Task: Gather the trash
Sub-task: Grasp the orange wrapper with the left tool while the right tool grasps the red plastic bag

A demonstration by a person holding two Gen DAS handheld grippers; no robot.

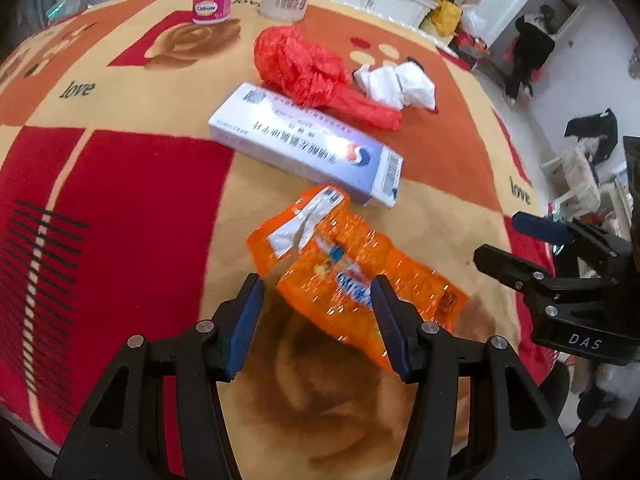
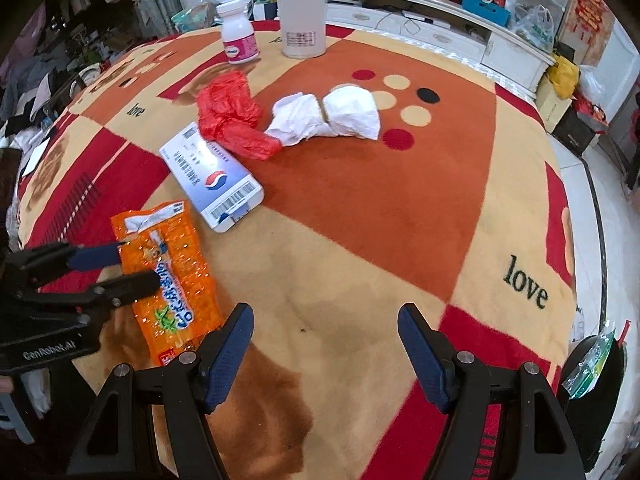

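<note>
left gripper point(image 1: 318, 300) open, its 2 fingers straddling the orange wrapper point(image 1: 352, 276), nothing clamped. right gripper point(image 2: 326, 340) open, empty, beside the wrapper. risk: slick film may slip out on closing.

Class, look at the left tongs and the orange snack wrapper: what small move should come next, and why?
Probably close the left tongs on the orange wrapper. They are open with a finger on either side of it, and it lies loose on the blanket. The right tongs hang open over bare blanket.
</note>
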